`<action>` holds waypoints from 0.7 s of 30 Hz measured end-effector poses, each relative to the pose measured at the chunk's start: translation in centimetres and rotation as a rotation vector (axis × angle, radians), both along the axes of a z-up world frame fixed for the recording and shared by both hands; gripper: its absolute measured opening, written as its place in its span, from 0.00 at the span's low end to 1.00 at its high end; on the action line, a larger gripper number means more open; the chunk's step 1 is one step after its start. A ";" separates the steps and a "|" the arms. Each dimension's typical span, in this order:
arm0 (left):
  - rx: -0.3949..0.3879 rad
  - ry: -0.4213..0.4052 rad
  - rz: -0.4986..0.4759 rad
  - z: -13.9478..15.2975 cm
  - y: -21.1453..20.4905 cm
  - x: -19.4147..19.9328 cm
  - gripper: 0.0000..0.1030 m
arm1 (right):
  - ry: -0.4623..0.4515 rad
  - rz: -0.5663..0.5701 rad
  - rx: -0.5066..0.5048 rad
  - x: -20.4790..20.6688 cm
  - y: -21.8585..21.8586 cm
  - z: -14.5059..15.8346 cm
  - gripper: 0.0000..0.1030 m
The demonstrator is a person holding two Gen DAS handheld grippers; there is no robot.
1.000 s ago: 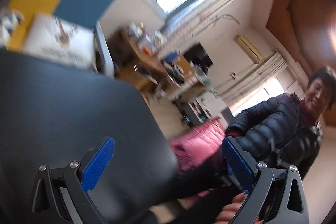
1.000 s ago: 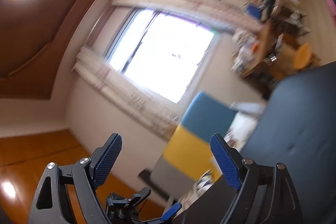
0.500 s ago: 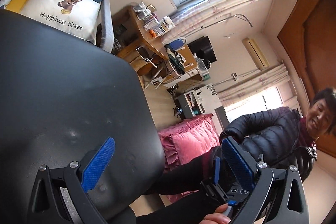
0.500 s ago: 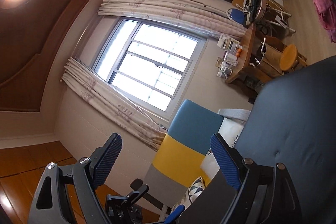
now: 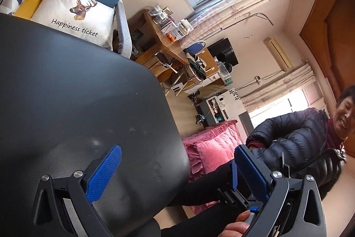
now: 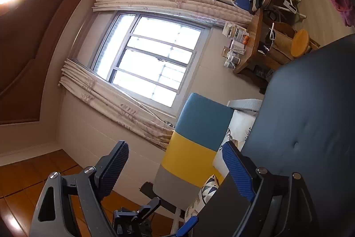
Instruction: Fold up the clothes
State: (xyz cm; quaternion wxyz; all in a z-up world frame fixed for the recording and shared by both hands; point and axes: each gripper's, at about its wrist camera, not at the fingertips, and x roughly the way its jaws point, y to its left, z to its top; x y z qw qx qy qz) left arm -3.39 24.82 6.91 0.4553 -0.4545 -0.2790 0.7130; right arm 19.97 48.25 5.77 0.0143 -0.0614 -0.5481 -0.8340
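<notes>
No garment shows in either view. My left gripper (image 5: 177,153) is open and empty, held over the edge of a black padded surface (image 5: 77,103). Just behind its right finger, part of the other gripper (image 5: 233,172) shows, with a hand (image 5: 235,226) on its grip. My right gripper (image 6: 175,148) is also open and empty, and points up toward a window (image 6: 153,59). The same black padded surface (image 6: 310,126) fills the right side of the right wrist view. A black mechanism with a blue tip (image 6: 186,222) shows at that view's bottom edge.
A person in a dark puffer jacket (image 5: 299,143) is at the right, beside pink bedding (image 5: 210,148). A blue, yellow and grey sofa (image 6: 199,137) with a deer cushion (image 5: 75,14) stands past the padded surface. A cluttered wooden desk (image 5: 164,37) lines the wall.
Both views have swung and steadied from a blurred sweep. The left view now shows more of the sofa and cushion. Both grippers stay open.
</notes>
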 end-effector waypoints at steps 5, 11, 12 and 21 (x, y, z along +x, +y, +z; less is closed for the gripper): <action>0.000 0.013 0.048 -0.6 -1.2 -0.3 1.00 | -0.022 -0.001 -0.028 -0.9 -0.6 -1.0 0.87; -0.018 0.002 0.152 -1.8 -3.3 0.0 1.00 | 0.009 -0.050 -0.075 -0.8 -2.3 -1.7 0.91; -0.017 -0.017 0.150 -2.2 -3.6 -0.1 1.00 | 0.011 -0.049 -0.079 -0.9 -2.5 -1.8 0.91; -0.028 -0.123 0.109 -5.4 -5.1 -1.1 1.00 | -0.037 0.090 -0.006 -4.5 -4.1 -2.0 0.92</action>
